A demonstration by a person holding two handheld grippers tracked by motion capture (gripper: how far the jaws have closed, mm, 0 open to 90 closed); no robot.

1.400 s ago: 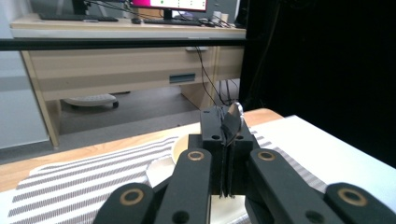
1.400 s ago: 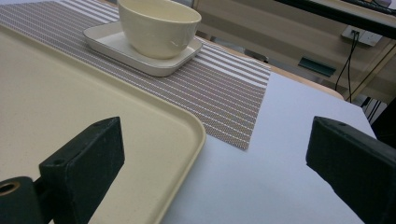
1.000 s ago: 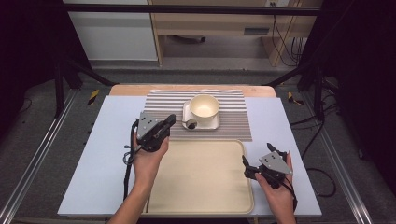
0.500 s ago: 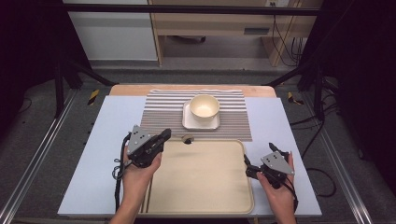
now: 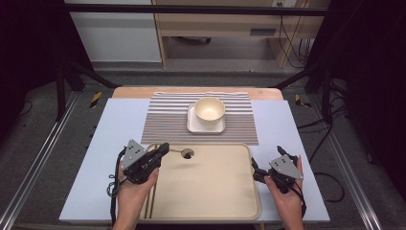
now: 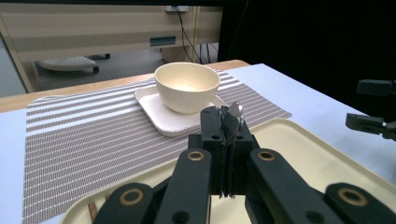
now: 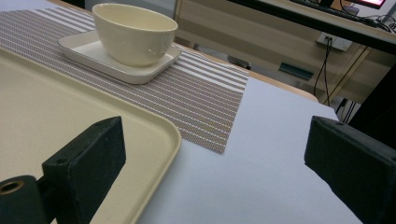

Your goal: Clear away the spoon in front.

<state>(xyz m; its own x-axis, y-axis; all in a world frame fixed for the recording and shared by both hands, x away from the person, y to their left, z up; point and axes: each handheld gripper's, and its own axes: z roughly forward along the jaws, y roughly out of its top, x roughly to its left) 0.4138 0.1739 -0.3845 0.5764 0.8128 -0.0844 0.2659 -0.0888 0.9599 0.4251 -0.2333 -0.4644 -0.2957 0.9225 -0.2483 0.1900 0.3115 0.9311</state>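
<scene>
My left gripper point(image 5: 165, 147) is shut on a metal spoon point(image 5: 187, 153), whose bowl end hangs over the far left part of the beige tray point(image 5: 210, 196). In the left gripper view the spoon point(image 6: 233, 113) sticks up between the closed jaws of that gripper point(image 6: 227, 122). A cream bowl point(image 5: 209, 109) stands on a square white plate point(image 5: 196, 127) on the striped placemat point(image 5: 163, 120), beyond the tray. My right gripper point(image 5: 266, 158) is open at the tray's right edge, with nothing between its jaws point(image 7: 219, 154).
Two brown chopsticks point(image 5: 151, 206) lie along the tray's left side, by my left hand. The tray and placemat rest on a pale blue table cover point(image 5: 292, 129). Dark frame posts and metal rails flank the table.
My left gripper has drawn back from beside the bowl toward me and leftward, carrying the spoon to the tray's far left corner. The right gripper has stayed put.
</scene>
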